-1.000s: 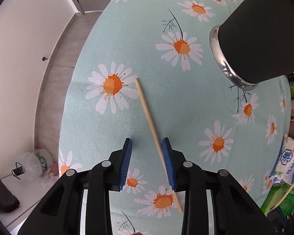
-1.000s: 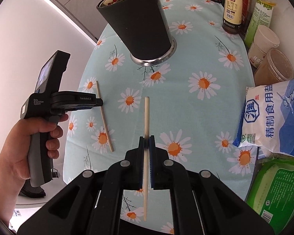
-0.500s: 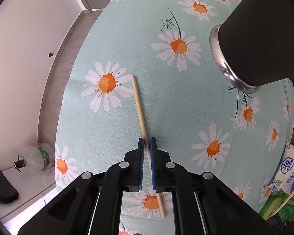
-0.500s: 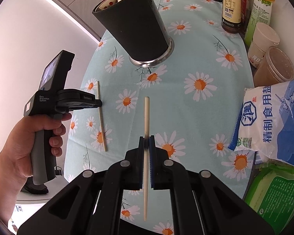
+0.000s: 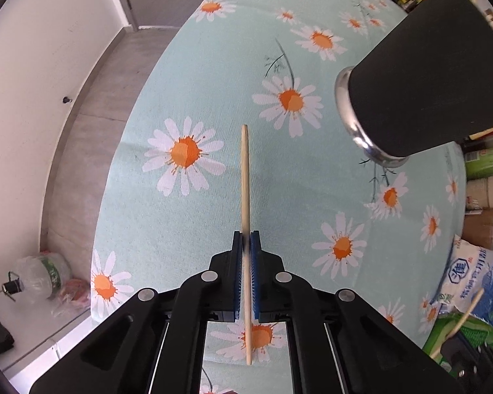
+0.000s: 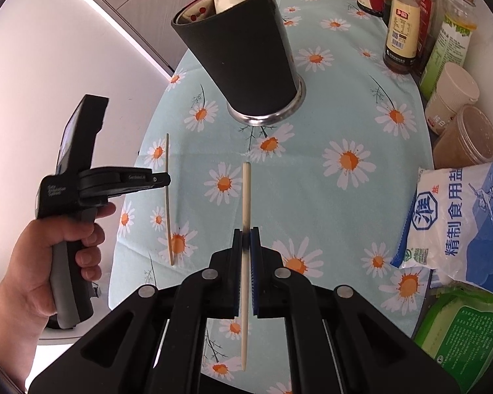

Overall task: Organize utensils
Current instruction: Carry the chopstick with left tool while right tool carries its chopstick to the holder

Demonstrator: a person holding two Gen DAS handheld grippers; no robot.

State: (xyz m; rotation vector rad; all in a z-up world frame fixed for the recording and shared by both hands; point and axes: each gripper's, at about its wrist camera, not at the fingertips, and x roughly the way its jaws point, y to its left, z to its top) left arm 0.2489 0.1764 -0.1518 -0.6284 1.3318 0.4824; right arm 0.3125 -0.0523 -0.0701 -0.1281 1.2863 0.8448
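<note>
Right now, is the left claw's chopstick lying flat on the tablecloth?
No: the left claw is shut on the chopstick, holding it clear above the tablecloth.

We note a table (image 6: 312,177) covered in a pale blue daisy-print cloth. A black utensil cup (image 6: 246,55) with a metal base stands near the far edge, holding sticks and a spoon. Along the right edge sit sauce bottles (image 6: 401,29), two lidded tubs (image 6: 457,111), a salt bag (image 6: 460,223) and a green packet (image 6: 466,335).
</note>
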